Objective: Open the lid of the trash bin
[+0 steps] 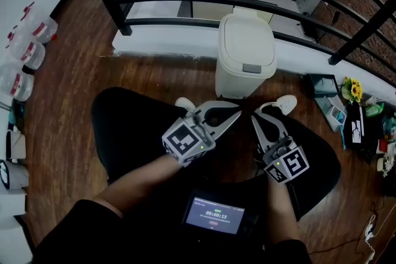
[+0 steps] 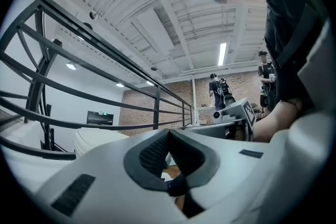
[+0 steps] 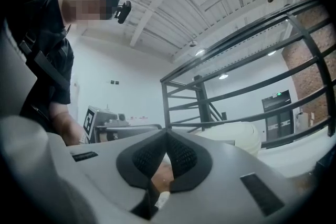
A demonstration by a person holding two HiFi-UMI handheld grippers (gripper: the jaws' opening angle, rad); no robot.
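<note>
A cream trash bin (image 1: 245,52) stands on the wood floor against the railing base, its lid down, with a grey tab (image 1: 252,68) at the front edge. My left gripper (image 1: 237,114) hovers low in front of the bin, jaws closed together, holding nothing. Beside it, my right gripper (image 1: 255,119) points toward the bin, also shut and empty. In the left gripper view the left gripper (image 2: 168,131) has the bin (image 2: 97,139) to its left. In the right gripper view the right gripper (image 3: 167,131) has the bin (image 3: 231,134) just behind and to the right.
A black metal railing (image 1: 185,0) runs behind the bin. Large water jugs (image 1: 28,52) line the left wall. A cluttered low shelf (image 1: 356,123) sits at right. My white shoes (image 1: 184,104) rest near the bin's foot. A device with a screen (image 1: 213,215) hangs at my waist.
</note>
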